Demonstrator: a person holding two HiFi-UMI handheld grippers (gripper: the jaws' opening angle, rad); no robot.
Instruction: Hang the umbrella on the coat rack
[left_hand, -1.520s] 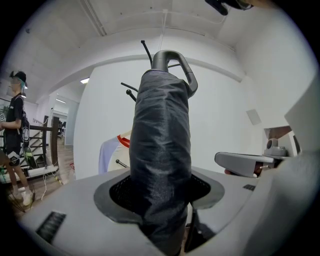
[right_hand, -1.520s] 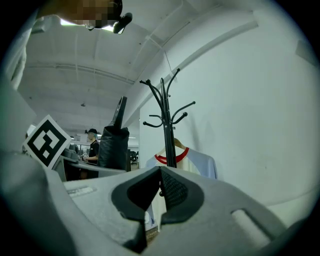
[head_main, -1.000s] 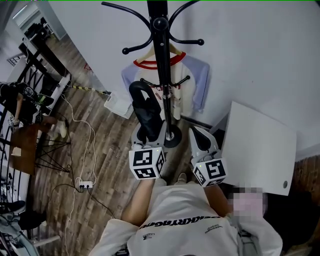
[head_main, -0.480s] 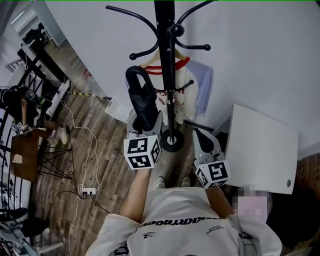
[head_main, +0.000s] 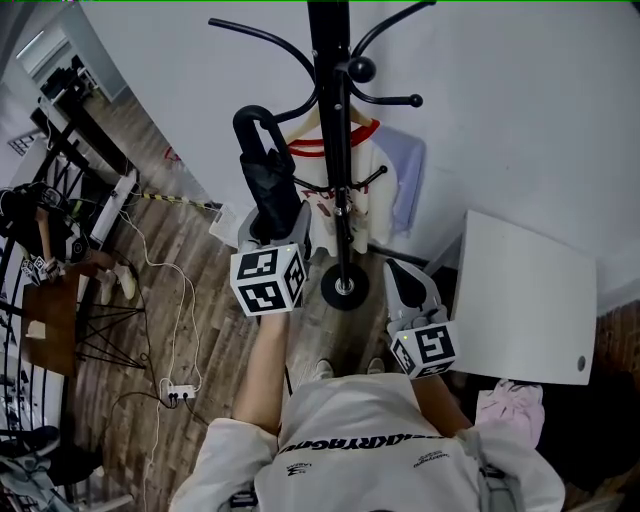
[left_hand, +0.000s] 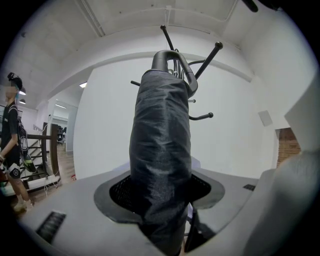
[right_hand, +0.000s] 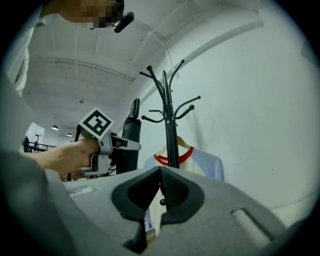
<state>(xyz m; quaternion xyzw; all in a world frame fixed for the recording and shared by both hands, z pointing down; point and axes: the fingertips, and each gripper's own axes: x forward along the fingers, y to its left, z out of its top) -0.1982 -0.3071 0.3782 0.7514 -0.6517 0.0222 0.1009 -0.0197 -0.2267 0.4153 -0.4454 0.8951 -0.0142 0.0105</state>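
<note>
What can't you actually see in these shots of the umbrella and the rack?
Umbrella tip: head view, hidden below the left gripper; left gripper view, cut off at the bottom edge.
Coat rack top: head view, cut off by the top edge.
Shirt print: head view, partly behind the rack's pole.

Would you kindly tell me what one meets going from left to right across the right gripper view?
Person's hand → black-and-white marker cube → black folded fabric umbrella → black metal coat rack pole.
</note>
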